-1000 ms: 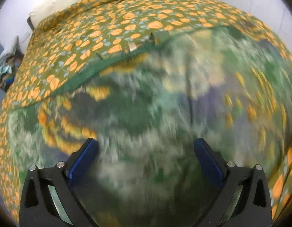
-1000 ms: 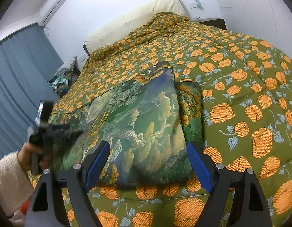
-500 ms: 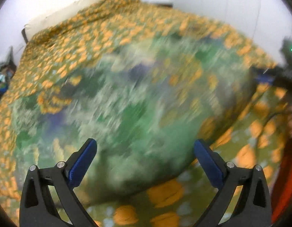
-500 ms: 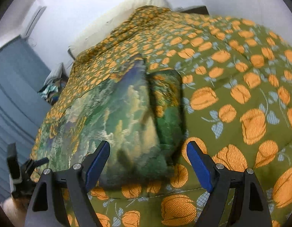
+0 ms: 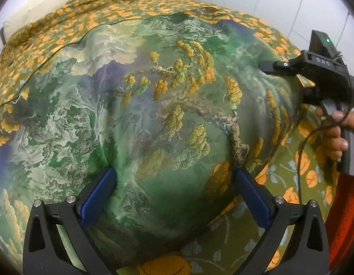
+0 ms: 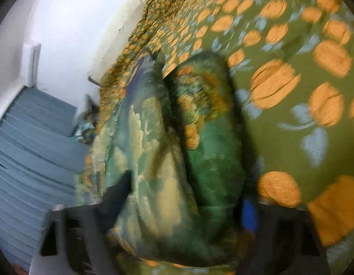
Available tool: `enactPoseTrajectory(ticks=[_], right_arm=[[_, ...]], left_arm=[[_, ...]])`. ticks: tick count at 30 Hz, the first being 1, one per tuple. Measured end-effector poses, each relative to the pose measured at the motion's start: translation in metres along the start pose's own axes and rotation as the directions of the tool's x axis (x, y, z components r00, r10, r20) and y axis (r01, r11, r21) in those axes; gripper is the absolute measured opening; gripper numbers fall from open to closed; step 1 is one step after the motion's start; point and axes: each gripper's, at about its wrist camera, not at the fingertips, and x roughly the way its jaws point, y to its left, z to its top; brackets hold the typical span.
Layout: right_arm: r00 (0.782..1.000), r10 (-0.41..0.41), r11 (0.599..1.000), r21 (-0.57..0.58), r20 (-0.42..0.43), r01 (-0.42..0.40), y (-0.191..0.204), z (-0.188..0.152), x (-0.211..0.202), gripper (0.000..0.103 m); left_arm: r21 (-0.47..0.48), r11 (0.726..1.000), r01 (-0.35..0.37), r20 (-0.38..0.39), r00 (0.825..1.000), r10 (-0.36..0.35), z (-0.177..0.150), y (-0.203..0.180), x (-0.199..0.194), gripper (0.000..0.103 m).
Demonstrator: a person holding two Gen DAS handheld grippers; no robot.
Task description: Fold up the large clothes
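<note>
Bedding comes first: an olive quilt (image 5: pixel 62 25) printed with orange flowers covers the bed, and the large green landscape-print garment (image 5: pixel 154 105) lies spread on it, partly folded, with a doubled strip along its right edge in the right wrist view. The main risk is that the slippery-looking cloth slides on the quilt and the stacked layers drift apart if one edge is dragged rather than lifted. The left gripper (image 5: pixel 174 188) hovers over the near edge, jaws wide apart and empty; a pinch here could catch only the top layer. The right gripper (image 6: pixel 188 197) is motion-blurred, apparently spread with nothing between its fingers; a grab made while moving may miss the fold.
</note>
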Motion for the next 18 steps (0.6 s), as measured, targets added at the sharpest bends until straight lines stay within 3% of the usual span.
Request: enactPoseTrajectory(ticks=[1, 3, 5, 7, 9, 11, 13, 16, 18], right_arm=[[1.000, -0.003, 1.000, -0.029, 0.004, 0.003, 0.005, 0.000, -0.003, 0.052], [0.999, -0.015, 0.992, -0.121, 0.037, 0.019, 0.030, 0.000, -0.016, 0.043], [0.996, -0.028, 0.974, -0.221, 0.079, 0.045, 0.059, -0.005, -0.029, 0.041], [0.994, -0.025, 0.949, -0.309, 0.111, 0.058, 0.090, -0.011, -0.039, 0.040], [0.989, -0.041, 0.903, -0.417, 0.145, 0.099, 0.130, -0.020, -0.045, 0.040], [0.981, -0.057, 0.829, -0.539, 0.184, 0.150, 0.175, -0.037, -0.046, 0.040], [0.972, -0.065, 0.743, -0.639, 0.224, 0.197, 0.212, -0.058, -0.042, 0.040], [0.955, -0.081, 0.566, -0.775, 0.285, 0.279, 0.264, -0.105, -0.021, 0.040], [0.945, -0.094, 0.462, -0.828, 0.312, 0.319, 0.280, -0.134, -0.007, 0.040]], left_arm=[[0.006, 1.000, 0.008, -0.014, 1.000, -0.008, 0.002, 0.002, -0.001, 0.103], [-0.017, 0.999, 0.041, -0.029, 0.999, -0.041, 0.006, 0.011, -0.012, 0.102], [-0.087, 0.990, 0.112, 0.004, 0.994, -0.112, 0.013, 0.025, -0.030, 0.102], [-0.184, 0.963, 0.199, 0.070, 0.980, -0.189, 0.024, 0.048, -0.057, 0.102], [-0.256, 0.920, 0.296, 0.154, 0.952, -0.263, 0.043, 0.072, -0.091, 0.102], [-0.278, 0.874, 0.398, 0.203, 0.914, -0.351, 0.067, 0.085, -0.117, 0.102], [-0.262, 0.854, 0.449, 0.198, 0.891, -0.408, 0.087, 0.086, -0.132, 0.102], [-0.202, 0.869, 0.452, 0.131, 0.892, -0.433, 0.117, 0.074, -0.139, 0.102], [-0.169, 0.894, 0.416, 0.080, 0.909, -0.408, 0.128, 0.066, -0.138, 0.102]])
